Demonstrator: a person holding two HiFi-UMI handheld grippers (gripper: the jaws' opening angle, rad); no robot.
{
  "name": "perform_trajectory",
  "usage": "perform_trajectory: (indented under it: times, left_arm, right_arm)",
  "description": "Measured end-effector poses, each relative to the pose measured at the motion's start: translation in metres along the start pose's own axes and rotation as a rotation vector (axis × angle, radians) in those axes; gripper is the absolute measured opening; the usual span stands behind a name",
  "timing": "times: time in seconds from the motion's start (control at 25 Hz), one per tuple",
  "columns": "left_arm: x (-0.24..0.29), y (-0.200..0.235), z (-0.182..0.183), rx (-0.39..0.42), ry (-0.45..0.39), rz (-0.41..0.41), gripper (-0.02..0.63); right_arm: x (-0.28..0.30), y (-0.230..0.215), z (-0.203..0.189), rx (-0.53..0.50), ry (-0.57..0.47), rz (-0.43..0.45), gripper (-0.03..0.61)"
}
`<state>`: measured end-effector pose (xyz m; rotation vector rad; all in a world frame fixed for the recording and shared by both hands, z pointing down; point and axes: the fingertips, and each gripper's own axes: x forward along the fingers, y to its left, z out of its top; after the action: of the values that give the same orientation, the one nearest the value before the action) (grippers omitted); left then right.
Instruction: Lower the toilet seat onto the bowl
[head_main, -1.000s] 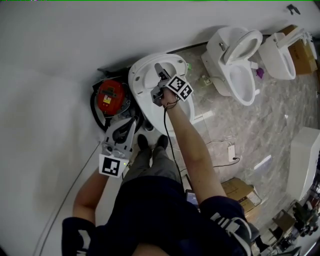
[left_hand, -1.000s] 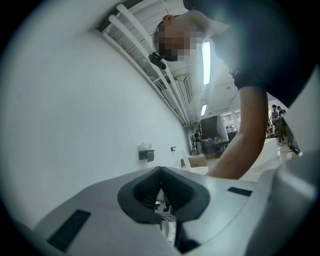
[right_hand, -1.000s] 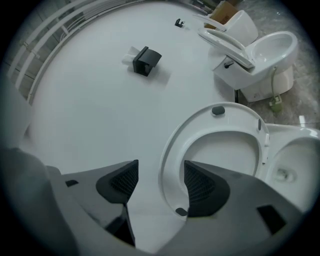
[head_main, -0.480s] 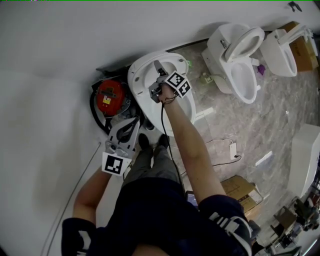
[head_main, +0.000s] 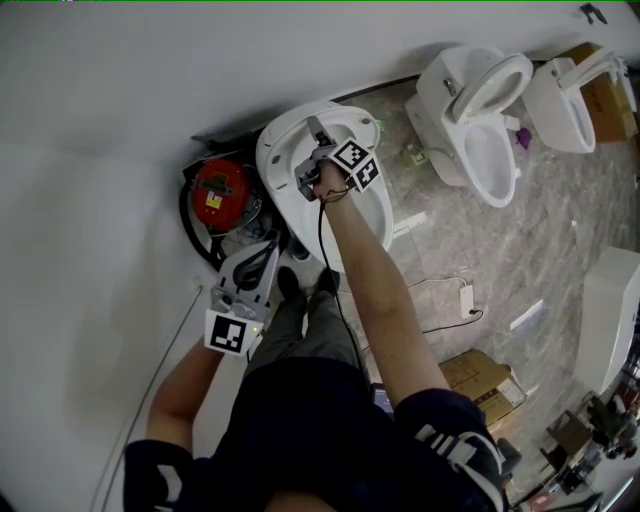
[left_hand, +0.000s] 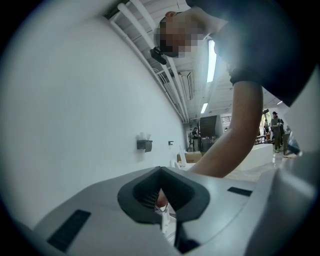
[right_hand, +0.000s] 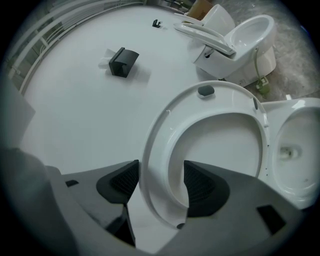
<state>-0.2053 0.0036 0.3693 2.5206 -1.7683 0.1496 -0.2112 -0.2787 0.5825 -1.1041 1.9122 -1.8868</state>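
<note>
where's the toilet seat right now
In the right gripper view the toilet seat stands raised by the wall, left of the bowl, its rim clamped between the right gripper's jaws.

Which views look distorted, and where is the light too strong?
Head view: the wall bends, light dim and even. Left gripper view: dark round border, ceiling lamps glare. Right gripper view: same border, the toilet seat stretched but sharp.

Glossy smooth toilet seat (right_hand: 159, 170); veined stone-look floor (head_main: 530, 250)
</note>
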Motion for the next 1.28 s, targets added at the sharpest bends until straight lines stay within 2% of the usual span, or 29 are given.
perform_trajectory:
  times: [0.4, 0.6, 0.72, 0.92, 1.28]
  left_arm:
    - [-0.008, 0.014, -0.007, 0.004, 0.013, 0.018, 0.025]
    - [-0.01, 0.019, -0.012, 0.005, 0.016, 0.02, 0.025]
    - [-0.011, 0.021, -0.013, -0.002, 0.031, 0.025, 0.025]
    - [-0.009, 0.022, -0.014, 0.007, 0.024, 0.025, 0.025]
    - [-0.01, 0.021, -0.02, 0.004, 0.042, 0.029, 0.025]
  right_arm:
    - [0.015, 0.004, 0.0, 0.057, -0.032, 0.01, 0.279]
    - [0.021, 0.008, 0.001, 0.07, -0.048, 0.024, 0.222]
    - [0.022, 0.01, 0.002, 0.069, -0.05, 0.039, 0.234]
    - [0.024, 0.011, 0.003, 0.076, -0.044, 0.093, 0.218]
    - [0.013, 0.011, 0.002, 0.075, -0.04, 0.106, 0.216]
